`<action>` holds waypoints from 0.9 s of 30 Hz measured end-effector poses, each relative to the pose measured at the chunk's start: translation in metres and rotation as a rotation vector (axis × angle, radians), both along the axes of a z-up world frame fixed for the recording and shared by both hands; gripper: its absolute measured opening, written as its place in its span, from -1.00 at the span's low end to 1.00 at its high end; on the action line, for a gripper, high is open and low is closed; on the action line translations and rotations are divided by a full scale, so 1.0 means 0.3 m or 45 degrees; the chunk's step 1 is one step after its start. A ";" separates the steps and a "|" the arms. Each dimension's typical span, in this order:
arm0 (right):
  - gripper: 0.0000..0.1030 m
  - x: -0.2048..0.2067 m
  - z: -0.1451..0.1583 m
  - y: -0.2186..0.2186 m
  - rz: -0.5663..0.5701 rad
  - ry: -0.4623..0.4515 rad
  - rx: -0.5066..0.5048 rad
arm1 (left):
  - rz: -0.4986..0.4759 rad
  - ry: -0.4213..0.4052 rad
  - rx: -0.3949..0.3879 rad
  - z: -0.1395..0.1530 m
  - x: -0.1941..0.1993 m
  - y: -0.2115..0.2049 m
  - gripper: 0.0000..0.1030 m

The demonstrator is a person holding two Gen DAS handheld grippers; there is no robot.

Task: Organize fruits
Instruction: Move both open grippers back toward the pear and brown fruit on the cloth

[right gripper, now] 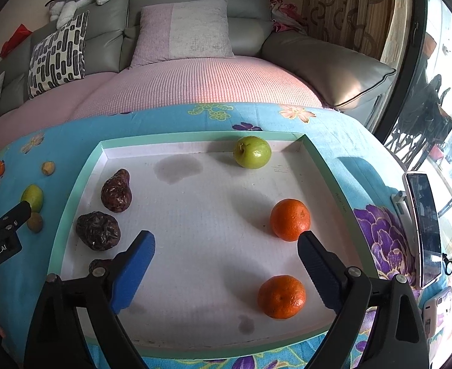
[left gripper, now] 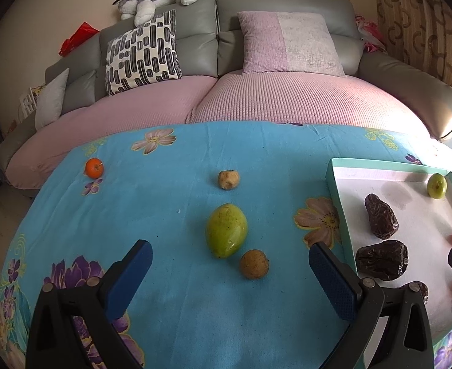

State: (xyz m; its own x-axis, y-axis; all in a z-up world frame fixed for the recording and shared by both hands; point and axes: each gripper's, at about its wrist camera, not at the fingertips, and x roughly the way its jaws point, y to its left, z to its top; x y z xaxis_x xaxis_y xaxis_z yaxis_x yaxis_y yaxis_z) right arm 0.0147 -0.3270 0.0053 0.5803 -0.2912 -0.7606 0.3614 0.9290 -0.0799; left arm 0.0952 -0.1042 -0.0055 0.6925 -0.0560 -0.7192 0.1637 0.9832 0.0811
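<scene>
My left gripper [left gripper: 230, 263] stands open above the blue floral cloth, with a green mango [left gripper: 226, 230] and a round brown fruit [left gripper: 253, 263] lying between and just beyond its fingers. Farther off sit a pale brown fruit [left gripper: 228, 179] and a small orange [left gripper: 94, 168] at far left. My right gripper [right gripper: 226, 249] is open over the white tray [right gripper: 81, 181] with nothing between its fingers. In the tray lie a green apple [right gripper: 252, 152], two oranges [right gripper: 290, 219] [right gripper: 281, 296] and dark wrinkled dates [right gripper: 116, 190] [right gripper: 98, 231]; a third date [right gripper: 98, 265] is partly hidden by a finger.
A grey sofa [left gripper: 213, 30] with pink covers and cushions runs behind the table. A phone [right gripper: 425, 230] stands upright at the table's right edge, next to a white device [right gripper: 434, 310]. The tray's green rim [left gripper: 338, 203] rises just right of the left gripper.
</scene>
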 end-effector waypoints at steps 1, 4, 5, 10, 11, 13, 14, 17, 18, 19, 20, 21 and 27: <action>0.83 0.002 -0.001 0.004 0.011 0.003 0.001 | 0.001 0.001 -0.002 0.001 0.001 0.001 1.00; 0.83 0.006 0.005 0.027 0.050 0.003 -0.029 | 0.003 -0.002 -0.002 0.006 0.003 0.006 1.00; 0.83 0.007 0.008 0.036 0.062 -0.003 -0.038 | 0.000 -0.006 0.001 0.010 0.002 0.008 1.00; 0.83 0.011 0.028 0.075 0.112 -0.065 -0.016 | 0.003 -0.030 0.022 0.026 0.003 0.020 1.00; 0.83 0.013 0.032 0.083 0.120 -0.074 -0.009 | 0.009 -0.035 0.020 0.031 0.004 0.028 1.00; 0.83 0.020 0.038 0.101 0.134 -0.087 -0.002 | 0.023 -0.043 0.016 0.042 0.007 0.043 1.00; 0.83 0.023 0.039 0.107 0.138 -0.088 0.004 | 0.033 -0.048 0.019 0.047 0.008 0.051 1.00; 0.83 0.040 0.025 0.124 0.152 -0.060 0.050 | 0.058 -0.065 0.040 0.060 0.012 0.077 1.00; 0.83 0.046 0.019 0.129 0.155 -0.051 0.064 | 0.065 -0.068 0.043 0.063 0.014 0.087 1.00; 0.83 0.049 0.014 0.134 0.152 -0.047 0.074 | 0.070 -0.069 0.043 0.067 0.016 0.097 1.00; 0.83 0.053 0.012 0.139 0.152 -0.045 0.085 | 0.075 -0.070 0.042 0.072 0.018 0.107 1.00; 0.83 0.058 0.011 0.144 0.154 -0.048 0.097 | 0.079 -0.071 0.040 0.076 0.020 0.116 1.00; 0.83 0.074 0.018 0.178 0.137 -0.081 0.140 | 0.105 -0.063 0.045 0.092 0.029 0.181 1.00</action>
